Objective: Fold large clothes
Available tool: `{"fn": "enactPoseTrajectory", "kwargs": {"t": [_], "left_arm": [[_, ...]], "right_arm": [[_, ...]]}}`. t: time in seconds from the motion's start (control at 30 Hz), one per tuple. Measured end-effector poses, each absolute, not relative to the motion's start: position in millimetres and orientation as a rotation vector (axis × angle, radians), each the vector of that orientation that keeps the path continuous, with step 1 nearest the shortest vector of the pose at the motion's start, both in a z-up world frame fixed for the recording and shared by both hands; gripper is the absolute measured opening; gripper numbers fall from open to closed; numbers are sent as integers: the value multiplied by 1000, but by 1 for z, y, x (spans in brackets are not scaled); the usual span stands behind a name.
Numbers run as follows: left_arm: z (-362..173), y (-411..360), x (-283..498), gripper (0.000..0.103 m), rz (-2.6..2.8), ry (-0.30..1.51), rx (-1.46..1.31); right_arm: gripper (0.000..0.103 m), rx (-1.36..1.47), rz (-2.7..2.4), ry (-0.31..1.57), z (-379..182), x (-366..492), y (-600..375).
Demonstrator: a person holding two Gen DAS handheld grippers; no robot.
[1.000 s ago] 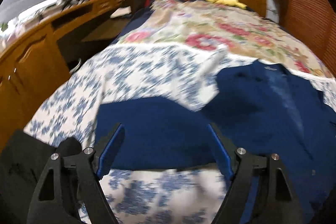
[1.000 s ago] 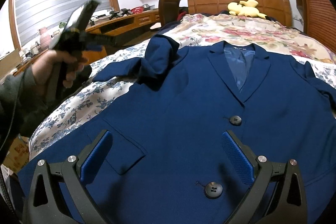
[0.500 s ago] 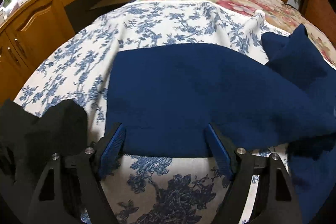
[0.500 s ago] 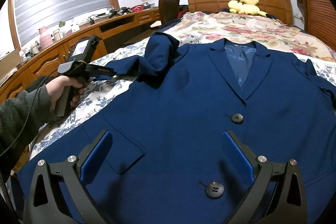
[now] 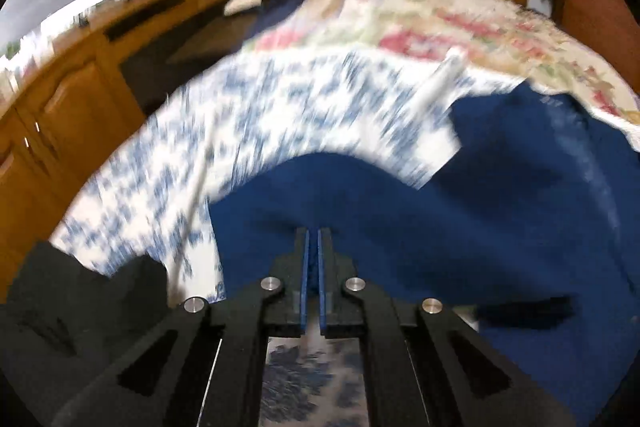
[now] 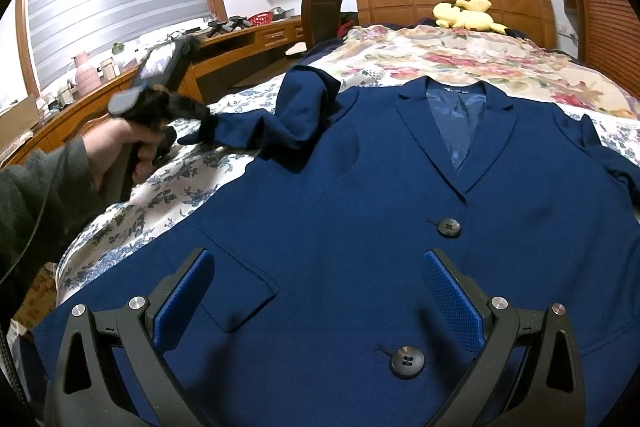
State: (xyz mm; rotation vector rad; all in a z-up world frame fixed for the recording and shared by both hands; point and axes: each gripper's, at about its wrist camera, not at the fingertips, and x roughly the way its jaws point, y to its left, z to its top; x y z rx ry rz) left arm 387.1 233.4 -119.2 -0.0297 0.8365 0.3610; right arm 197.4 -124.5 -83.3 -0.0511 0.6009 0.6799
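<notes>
Navy blazer (image 6: 360, 227) feels soft, floppy, so my left gripper (image 5: 313, 247) pinches the sleeve cuff (image 6: 224, 129) at far left; right gripper (image 6: 316, 291) hangs spread, empty.

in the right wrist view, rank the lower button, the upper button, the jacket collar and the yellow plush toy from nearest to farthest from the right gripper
From the right gripper:
1. lower button, just below the open fingers, right of centre.
2. upper button, higher on the jacket front.
3. jacket collar, at the jacket's top.
4. yellow plush toy, by the headboard.
</notes>
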Motion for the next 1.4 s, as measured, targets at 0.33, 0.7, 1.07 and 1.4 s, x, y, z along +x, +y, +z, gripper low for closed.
{"fn": "enactPoseTrajectory", "kwargs": {"t": [0.33,0.7,1.07,1.4], "left_arm": [[-23,111,374,4,160,670,73],[13,-16,326,4,-89,577,131],[-18,-60,273,4,-164,604,119],[-28,-49,225,72,-147,536,92]], "right_arm": [[103,5,652,565,-58,186,-182],[103,-51,503,492,-47,167,-240],[103,-63,439,511,-45,158,-253],[103,-85,430,498,-46,144,-253]]}}
